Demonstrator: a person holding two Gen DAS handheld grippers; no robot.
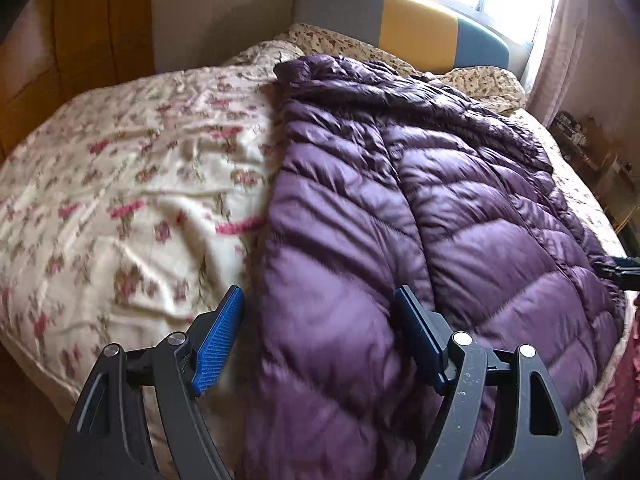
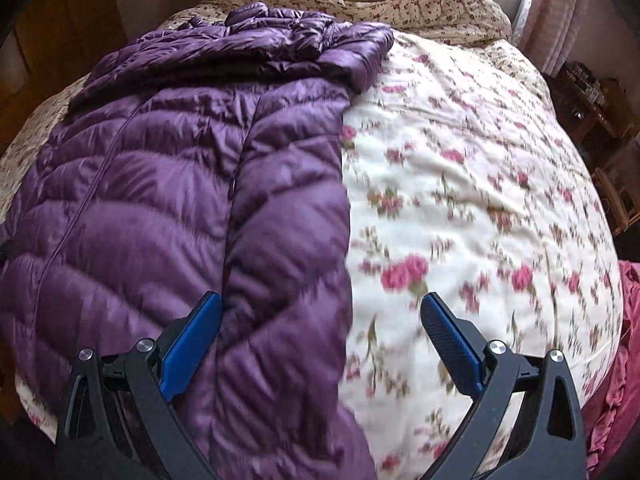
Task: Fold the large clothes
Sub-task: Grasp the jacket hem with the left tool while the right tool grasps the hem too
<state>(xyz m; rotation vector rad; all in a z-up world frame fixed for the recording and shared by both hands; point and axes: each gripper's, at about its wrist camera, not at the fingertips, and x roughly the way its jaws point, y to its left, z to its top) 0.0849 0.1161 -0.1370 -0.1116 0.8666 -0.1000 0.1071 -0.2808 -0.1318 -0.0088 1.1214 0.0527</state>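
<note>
A long purple quilted down jacket (image 1: 400,208) lies lengthwise on the bed, its hood toward the headboard; it also shows in the right wrist view (image 2: 192,184). My left gripper (image 1: 320,300) is open, its blue pads straddling the jacket's left edge near the hem. My right gripper (image 2: 320,308) is open, straddling the jacket's right edge near the hem. The tip of the right gripper (image 1: 620,266) shows at the right edge of the left wrist view.
A cream floral duvet (image 1: 120,184) covers the bed and fills the right wrist view's right side (image 2: 480,200). A grey, yellow and blue headboard (image 1: 400,20) stands below a bright window. Pink curtains (image 1: 560,40) and cluttered shelves (image 2: 592,112) are at right.
</note>
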